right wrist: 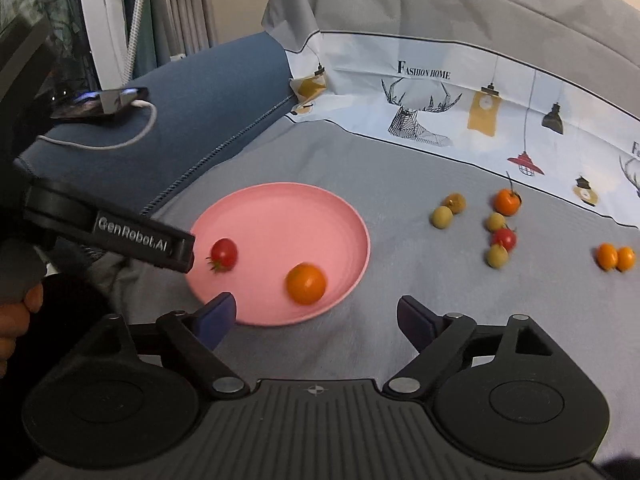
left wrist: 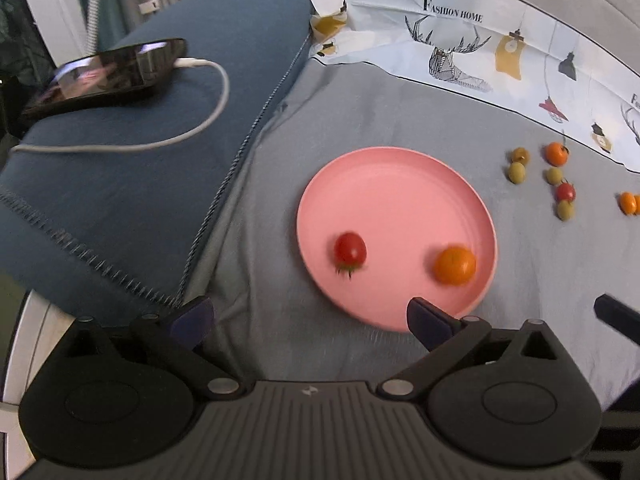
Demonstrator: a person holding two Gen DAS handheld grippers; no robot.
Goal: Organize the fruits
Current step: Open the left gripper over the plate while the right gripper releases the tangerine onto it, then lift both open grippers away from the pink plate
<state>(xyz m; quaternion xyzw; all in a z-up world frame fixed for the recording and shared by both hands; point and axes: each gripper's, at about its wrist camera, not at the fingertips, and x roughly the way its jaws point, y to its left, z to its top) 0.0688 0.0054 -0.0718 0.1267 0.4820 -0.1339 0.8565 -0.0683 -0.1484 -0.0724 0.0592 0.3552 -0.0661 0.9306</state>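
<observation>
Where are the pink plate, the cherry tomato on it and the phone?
pink plate (left wrist: 384,184): left wrist view, bare inner floor.
cherry tomato (left wrist: 350,249): left wrist view, middle of its red skin.
phone (left wrist: 108,72): left wrist view, dark screen.

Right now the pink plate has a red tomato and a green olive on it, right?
Not quite. The pink plate holds the red tomato and an orange fruit, not a green one. The right wrist view shows the green ones lying on the grey cloth.

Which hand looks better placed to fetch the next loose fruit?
Probably the right gripper: open, empty, and nearer the loose fruits on the cloth. The left gripper sits on the plate's far side.
</observation>
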